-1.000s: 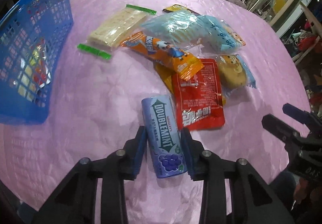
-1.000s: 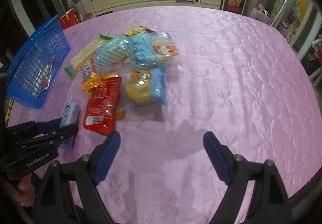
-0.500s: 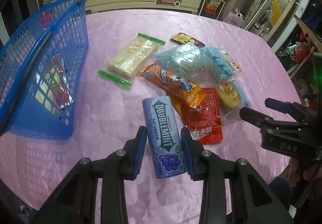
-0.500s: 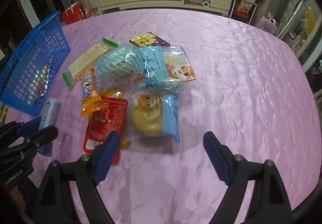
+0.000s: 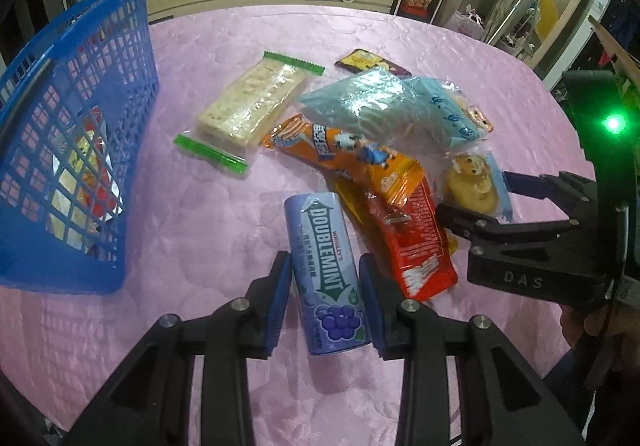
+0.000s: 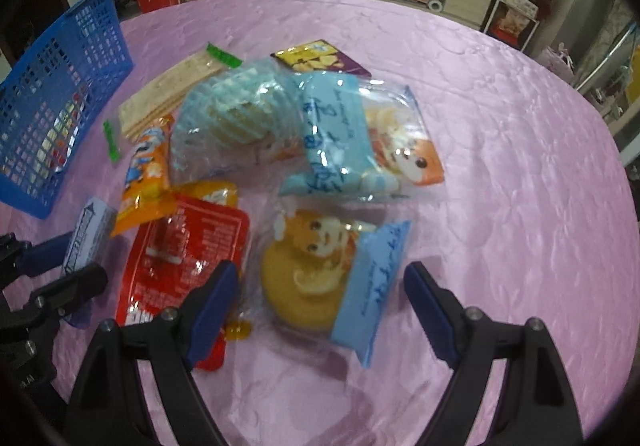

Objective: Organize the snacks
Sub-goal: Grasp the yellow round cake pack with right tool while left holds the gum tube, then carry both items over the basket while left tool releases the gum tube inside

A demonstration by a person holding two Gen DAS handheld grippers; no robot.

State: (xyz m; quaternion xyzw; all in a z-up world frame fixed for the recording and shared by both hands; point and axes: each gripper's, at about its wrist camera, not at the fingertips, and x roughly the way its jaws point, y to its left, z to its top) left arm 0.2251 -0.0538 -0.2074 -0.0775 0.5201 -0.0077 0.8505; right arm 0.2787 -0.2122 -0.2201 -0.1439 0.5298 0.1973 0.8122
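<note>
My left gripper (image 5: pixel 324 298) is shut on a purple Doublemint gum canister (image 5: pixel 326 274), low over the pink tablecloth (image 5: pixel 192 213). A blue mesh basket (image 5: pixel 72 133) with several snacks inside stands to its left. The right wrist view shows my right gripper (image 6: pixel 320 288) open wide over a clear-and-blue bun pack (image 6: pixel 308 266), one finger on each side, no pad pressing it. The left wrist view has the right gripper (image 5: pixel 476 195) at the right, over the same bun pack (image 5: pixel 472 181). From the right wrist, the left gripper (image 6: pixel 80 260) and gum canister (image 6: pixel 90 230) appear at far left.
A pile of snacks lies mid-table: red packet (image 5: pixel 416 242), orange bar (image 5: pixel 344 157), cracker pack (image 5: pixel 256 105), light blue bags (image 5: pixel 384 105), small yellow-purple packet (image 5: pixel 368 61). Bare cloth (image 6: pixel 500 165) spreads right of the pile. A cabinet and shelves stand beyond the table.
The right gripper has come left and down from bare cloth to straddle the bun pack, still open. The left gripper keeps the gum canister; the basket looms larger on its left.
</note>
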